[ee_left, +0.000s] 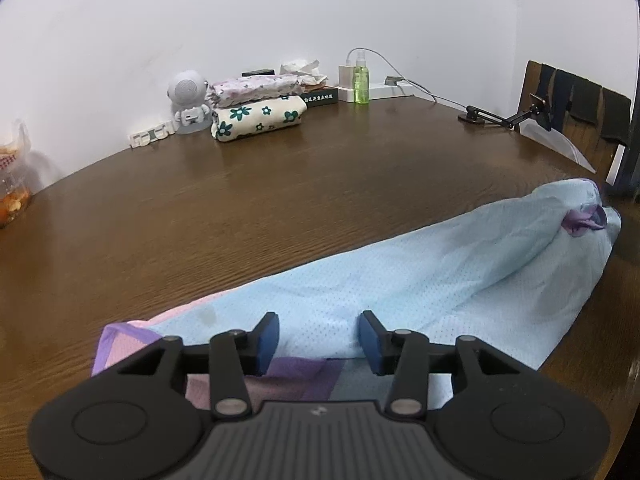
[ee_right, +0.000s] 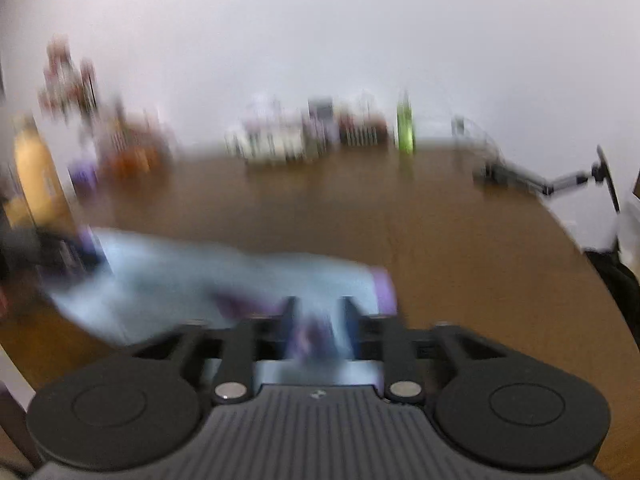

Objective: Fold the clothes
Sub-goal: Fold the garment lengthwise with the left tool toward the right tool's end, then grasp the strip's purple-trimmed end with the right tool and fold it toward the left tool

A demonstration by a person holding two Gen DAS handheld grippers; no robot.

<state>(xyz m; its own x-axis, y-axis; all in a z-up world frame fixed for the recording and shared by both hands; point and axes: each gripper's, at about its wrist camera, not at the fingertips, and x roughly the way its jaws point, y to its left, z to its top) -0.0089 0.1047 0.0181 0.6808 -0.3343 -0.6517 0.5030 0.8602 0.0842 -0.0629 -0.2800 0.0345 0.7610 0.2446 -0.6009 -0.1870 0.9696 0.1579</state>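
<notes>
Blue garment (ee_left: 420,276) beneath parted left gripper (ee_left: 319,340)

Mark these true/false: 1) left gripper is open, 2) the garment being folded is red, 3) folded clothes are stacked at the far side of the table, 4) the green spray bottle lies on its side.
1) True: the left gripper has its jaws apart over the light blue garment.
2) False: it is light blue with pink and purple trim.
3) True: the folded clothes sit near the wall on the table.
4) False: the green spray bottle stands upright.
</notes>
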